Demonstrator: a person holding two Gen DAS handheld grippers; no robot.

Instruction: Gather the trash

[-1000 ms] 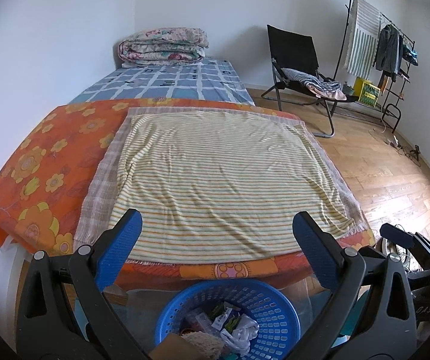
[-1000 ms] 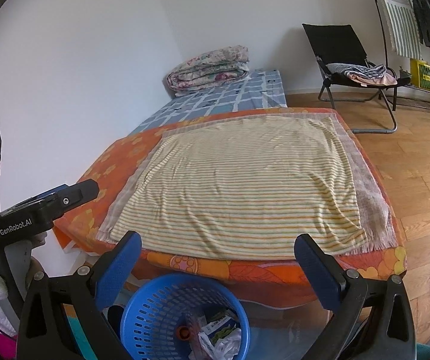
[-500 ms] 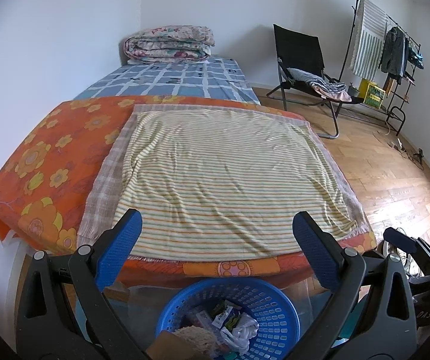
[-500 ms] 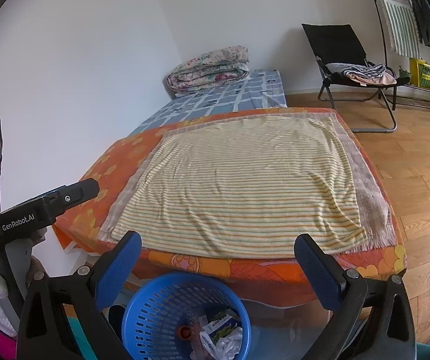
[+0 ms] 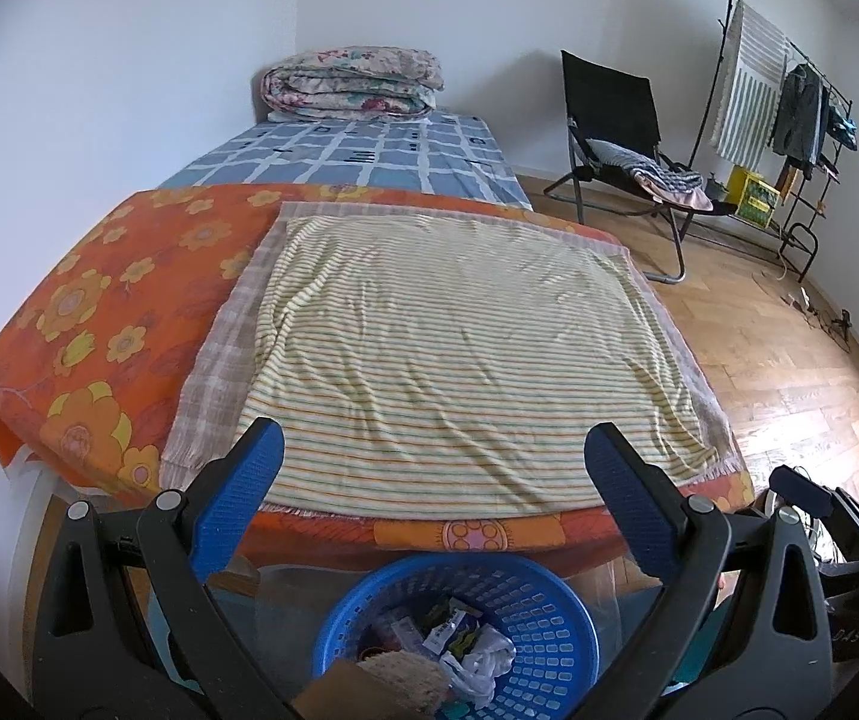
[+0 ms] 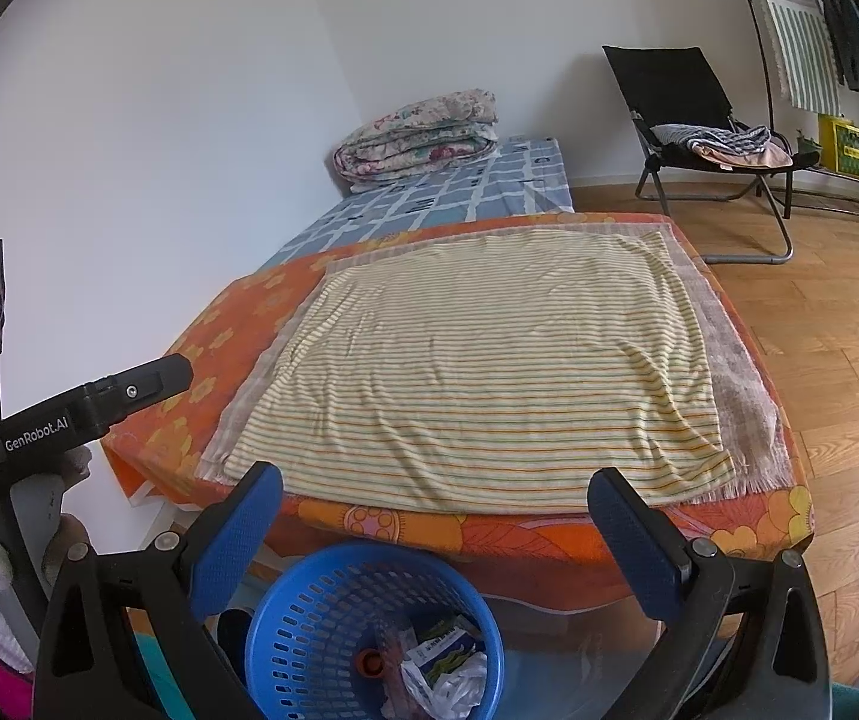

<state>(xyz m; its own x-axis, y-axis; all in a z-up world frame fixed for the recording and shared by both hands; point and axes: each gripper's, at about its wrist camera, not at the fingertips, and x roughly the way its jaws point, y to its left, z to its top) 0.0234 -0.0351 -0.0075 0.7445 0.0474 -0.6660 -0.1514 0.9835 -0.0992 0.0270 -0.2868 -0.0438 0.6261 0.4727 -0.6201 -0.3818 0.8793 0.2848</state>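
Bed (image 5: pixel 99 324) with striped cloth (image 5: pixel 459 360) filling centre frame, blue basket (image 5: pixel 525 606) at lower centre holding the collected trash (image 5: pixel 459 642), and the left gripper (image 5: pixel 432 498) and right gripper (image 6: pixel 435 531) along the bottom edge, jaws spread wide, both empty.

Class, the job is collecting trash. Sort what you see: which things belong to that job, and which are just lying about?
Job: blue basket; wrappers and crumpled plastic inside it; left gripper and right gripper, both open.

Lying about: striped blanket; folded quilt; black chair; clothes rack.
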